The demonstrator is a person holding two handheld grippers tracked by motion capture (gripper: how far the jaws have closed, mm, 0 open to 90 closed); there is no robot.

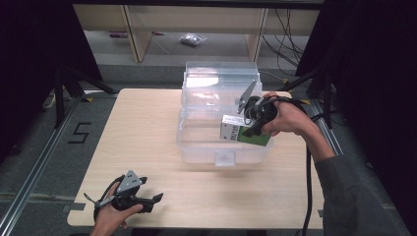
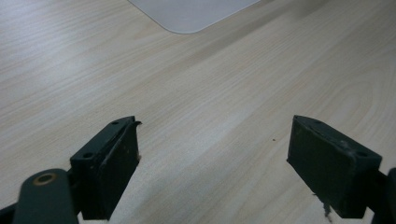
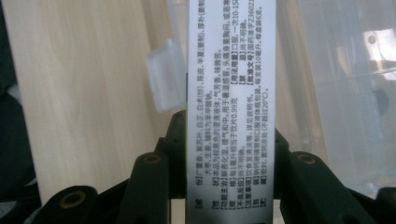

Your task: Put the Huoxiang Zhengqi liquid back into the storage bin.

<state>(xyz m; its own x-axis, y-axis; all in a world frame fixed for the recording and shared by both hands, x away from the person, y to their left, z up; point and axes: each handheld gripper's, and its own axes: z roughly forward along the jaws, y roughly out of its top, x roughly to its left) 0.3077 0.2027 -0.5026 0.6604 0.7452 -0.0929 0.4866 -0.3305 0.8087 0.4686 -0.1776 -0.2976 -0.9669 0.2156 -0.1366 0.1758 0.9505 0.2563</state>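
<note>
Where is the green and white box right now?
In the high view the green and white box sits clamped in the right gripper, held over the open clear plastic bin at the table's far right.

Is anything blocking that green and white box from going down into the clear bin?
Nothing visible does. The right gripper holds the box over the open bin, whose lid stands tipped back at the far side. The bin's inside looks bare beneath the box. The left gripper rests open near the table's front edge.
</note>
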